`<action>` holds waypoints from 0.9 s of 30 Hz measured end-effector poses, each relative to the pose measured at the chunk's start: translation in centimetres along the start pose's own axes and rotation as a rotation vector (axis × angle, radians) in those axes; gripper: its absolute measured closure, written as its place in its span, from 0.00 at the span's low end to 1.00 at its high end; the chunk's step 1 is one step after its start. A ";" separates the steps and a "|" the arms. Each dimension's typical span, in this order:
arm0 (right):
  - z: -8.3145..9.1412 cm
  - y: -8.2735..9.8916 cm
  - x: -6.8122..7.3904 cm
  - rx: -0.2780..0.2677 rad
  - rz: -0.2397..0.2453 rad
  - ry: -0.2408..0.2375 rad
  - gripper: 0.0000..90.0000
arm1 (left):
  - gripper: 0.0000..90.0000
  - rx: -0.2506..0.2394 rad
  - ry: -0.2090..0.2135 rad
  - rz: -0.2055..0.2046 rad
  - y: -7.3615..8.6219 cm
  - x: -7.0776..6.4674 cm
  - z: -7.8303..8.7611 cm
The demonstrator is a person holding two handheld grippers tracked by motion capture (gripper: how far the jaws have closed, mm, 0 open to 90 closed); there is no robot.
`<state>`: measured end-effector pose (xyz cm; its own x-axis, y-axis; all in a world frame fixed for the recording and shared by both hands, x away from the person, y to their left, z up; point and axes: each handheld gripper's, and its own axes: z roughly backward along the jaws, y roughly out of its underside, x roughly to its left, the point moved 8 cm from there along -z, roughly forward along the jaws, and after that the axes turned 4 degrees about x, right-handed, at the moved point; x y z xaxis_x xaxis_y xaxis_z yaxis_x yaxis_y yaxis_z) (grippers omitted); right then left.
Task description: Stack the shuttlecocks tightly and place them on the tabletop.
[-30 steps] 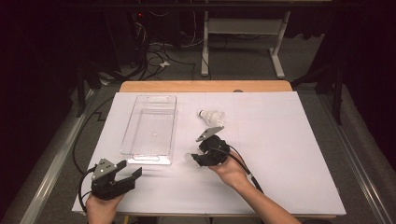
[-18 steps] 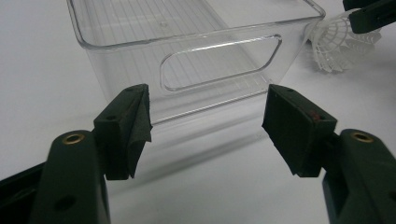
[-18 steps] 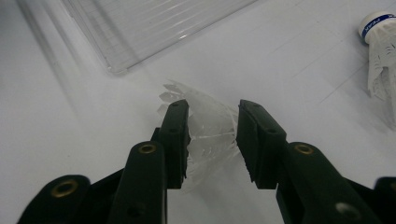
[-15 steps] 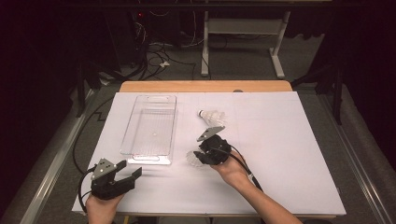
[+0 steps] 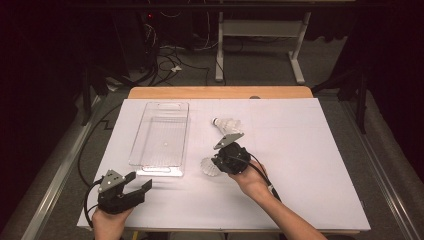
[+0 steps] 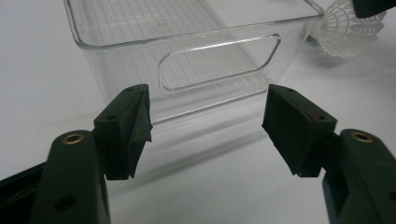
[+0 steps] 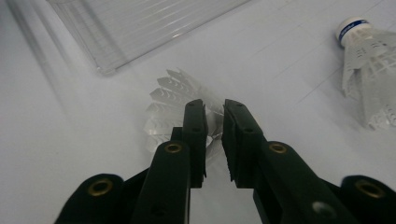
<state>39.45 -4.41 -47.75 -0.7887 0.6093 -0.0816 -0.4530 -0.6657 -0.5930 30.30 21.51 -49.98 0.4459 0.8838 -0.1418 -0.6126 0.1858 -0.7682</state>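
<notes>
Covering nearly the whole desk is a white sheet, and on it, ahead of the left tool, lies a clear plastic bin with its long side running away from the person; in the left gripper view its near end wall with a cut-out handle stands just beyond the jaws. The left hand rests at the near edge of the desk, forearm hardly entering the high view, and holds its tool level, aimed toward the bin, jaws spread wide with nothing between them. The right forearm comes in from the bottom at a slant, the right hand wrapped round the body of the right tool, which points left toward the bin's near corner. Its jaws have just been closing and now stand close together around the narrow part of a white shuttlecock; the feathered skirt fans out past the tips and lies on the sheet, just beside the bin. Whether the pads already press on it I cannot tell. Beyond the right tool, near it but apart, lies a second shuttlecock, its cork toward the bin.
</notes>
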 end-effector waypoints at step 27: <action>2.0 0.3 -2.4 -0.030 -0.045 -0.010 1.00 | 0.37 0.004 -0.003 0.004 0.0 0.1 0.0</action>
<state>40.32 -6.95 -46.12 -0.7721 0.6337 -0.0467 -0.4753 -0.6248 -0.6194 30.34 21.62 -50.03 0.4413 0.8859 -0.1429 -0.6169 0.1839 -0.7653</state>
